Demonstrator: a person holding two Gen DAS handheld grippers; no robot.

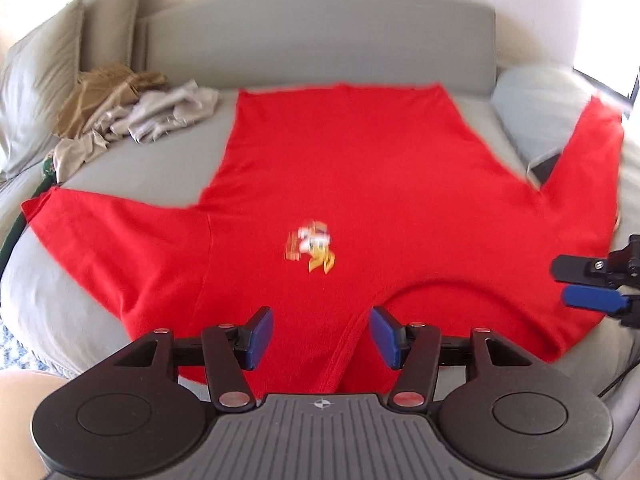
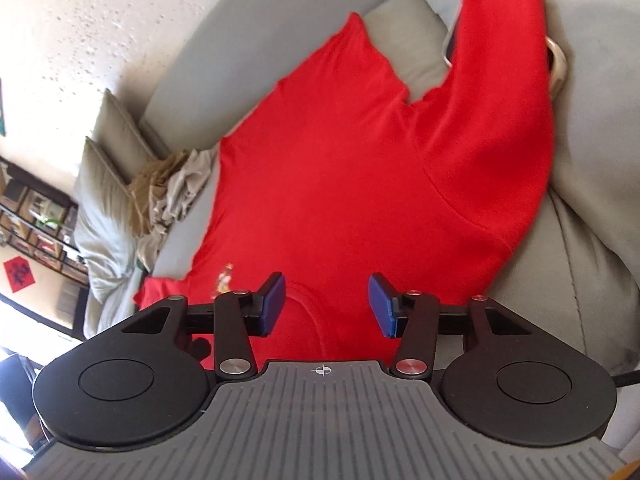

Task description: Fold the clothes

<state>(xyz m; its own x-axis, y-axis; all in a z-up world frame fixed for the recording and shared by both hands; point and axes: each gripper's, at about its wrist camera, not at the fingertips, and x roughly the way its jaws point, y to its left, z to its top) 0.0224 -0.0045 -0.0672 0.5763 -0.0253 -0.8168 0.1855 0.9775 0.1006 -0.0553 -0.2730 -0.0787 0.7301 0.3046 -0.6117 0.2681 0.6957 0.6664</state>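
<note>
While both tools, left [image 1: 322,338] and right [image 2: 327,306], are held open above the spread red shirt [image 1: 340,184], a sleeve [image 1: 584,160] draped over a pillow [image 1: 536,96] may be folded crooked.

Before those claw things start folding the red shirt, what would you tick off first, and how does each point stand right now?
1. Red shirt spread flat, front up: ok.
2. Left gripper open over the collar: ok.
3. Right gripper open, holding nothing: ok.
4. Both sleeves flat: not ok; the sleeve on the right climbs onto a pillow.
5. Dark flat object by that sleeve's armpit clear of the fold: not ok; part of it sits under the cloth.
6. Pile of other clothes away from the shirt: ok.
</note>
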